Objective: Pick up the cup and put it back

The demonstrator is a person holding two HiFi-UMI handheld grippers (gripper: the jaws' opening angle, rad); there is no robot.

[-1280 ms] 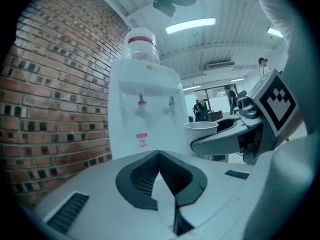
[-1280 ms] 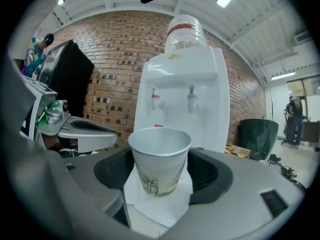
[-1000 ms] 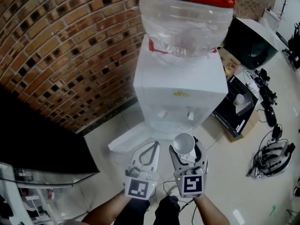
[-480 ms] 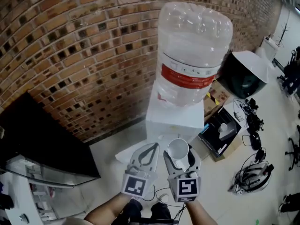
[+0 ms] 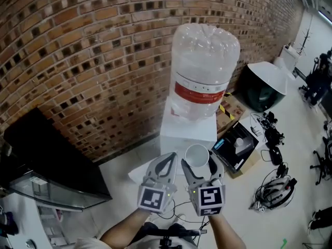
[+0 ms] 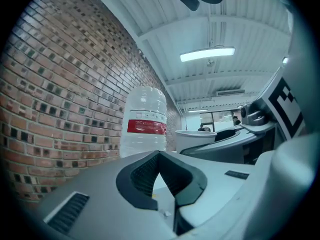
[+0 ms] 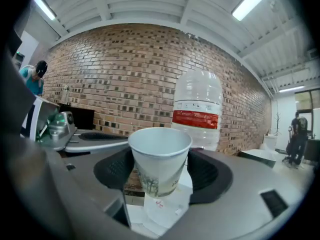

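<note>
Brick wall (image 5: 78, 61) fills the background, with pale floor (image 5: 116, 162) below it. A white water dispenser (image 5: 188, 131) stands against the wall and carries a big clear bottle (image 5: 205, 61). A red band (image 5: 199, 93) runs round the bottle; the small white print on it is too fine to read.

The cup (image 5: 197, 155), a white paper one, is up in the air just in front of the dispenser. It stands upright with its mouth upward, clamped between the two dark pads of the right hand-held gripper (image 5: 199, 163), which press on its sides below the rim. In the right gripper view its side bears a greyish tree-like drawing and some lettering that cannot be made out.

Beside it, the left hand-held gripper (image 5: 170, 157) has its jaws clenched tip to tip, with nothing between them. Both point forward toward the dispenser, side by side and near each other. Each carries a cube with a black and white square marker facing up. Bare forearms (image 5: 122, 231) reach up from the bottom edge.
</note>
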